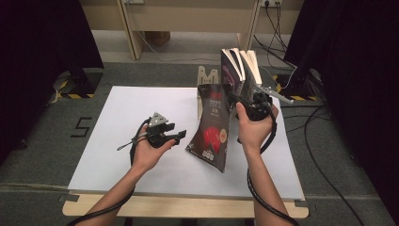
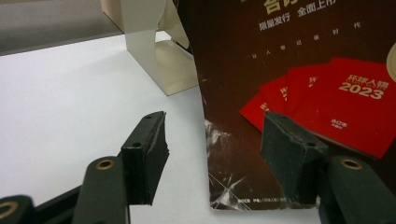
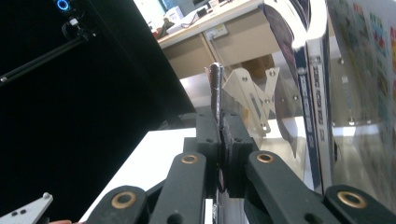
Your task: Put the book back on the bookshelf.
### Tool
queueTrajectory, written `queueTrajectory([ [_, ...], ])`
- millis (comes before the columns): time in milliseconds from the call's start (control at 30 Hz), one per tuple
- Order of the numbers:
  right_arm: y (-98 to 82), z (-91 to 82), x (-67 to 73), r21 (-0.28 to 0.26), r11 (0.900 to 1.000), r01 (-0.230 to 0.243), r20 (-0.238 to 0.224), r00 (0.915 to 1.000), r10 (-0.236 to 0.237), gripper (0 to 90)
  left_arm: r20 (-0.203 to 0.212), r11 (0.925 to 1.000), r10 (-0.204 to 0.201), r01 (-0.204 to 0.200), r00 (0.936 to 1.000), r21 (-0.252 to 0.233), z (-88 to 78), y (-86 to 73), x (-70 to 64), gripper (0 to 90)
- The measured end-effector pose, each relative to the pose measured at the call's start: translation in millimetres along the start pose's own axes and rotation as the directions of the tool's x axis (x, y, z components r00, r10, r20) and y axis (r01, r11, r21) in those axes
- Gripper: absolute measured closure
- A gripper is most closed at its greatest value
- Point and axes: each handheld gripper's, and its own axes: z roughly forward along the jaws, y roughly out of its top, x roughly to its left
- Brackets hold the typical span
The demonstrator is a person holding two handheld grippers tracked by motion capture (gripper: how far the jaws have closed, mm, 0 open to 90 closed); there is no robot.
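Observation:
A dark brown magazine (image 1: 211, 127) with red envelopes printed on its cover hangs tilted over the white table (image 1: 131, 108), its lower corner near the board. My right gripper (image 1: 234, 98) is shut on its upper right edge. The right gripper view has both pads (image 3: 219, 130) pressed together on the thin magazine edge (image 3: 215, 88). My left gripper (image 1: 181, 136) sits open just left of the magazine's lower part. In the left gripper view, the jaws (image 2: 212, 140) stand wide apart. The cover's (image 2: 303, 60) worn lower left corner lies between them, untouched by the pads.
Several books (image 1: 241, 70) stand upright at the table's back right, close behind the magazine, and show large in the right gripper view (image 3: 313, 93). A pale bookend (image 1: 207, 77) stands beside them (image 2: 154, 51). Cables lie on the floor at the right.

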Motion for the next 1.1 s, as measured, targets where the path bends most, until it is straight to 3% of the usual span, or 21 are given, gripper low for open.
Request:
queueTrajectory([
  [700,18.5,15.5,7.0,-0.055,0.998,0.008,0.014,0.9999,-0.007,88.0,0.0,0.9999,-0.01,0.01,0.9999,0.004,4.5,6.6,4.1,40.1],
  [1100,29.5,26.6,7.4,-0.073,0.997,0.008,0.011,0.9999,-0.007,88.0,0.007,0.9996,-0.006,0.006,1.0,-0.028,2.8,19.0,4.8,41.5],
])
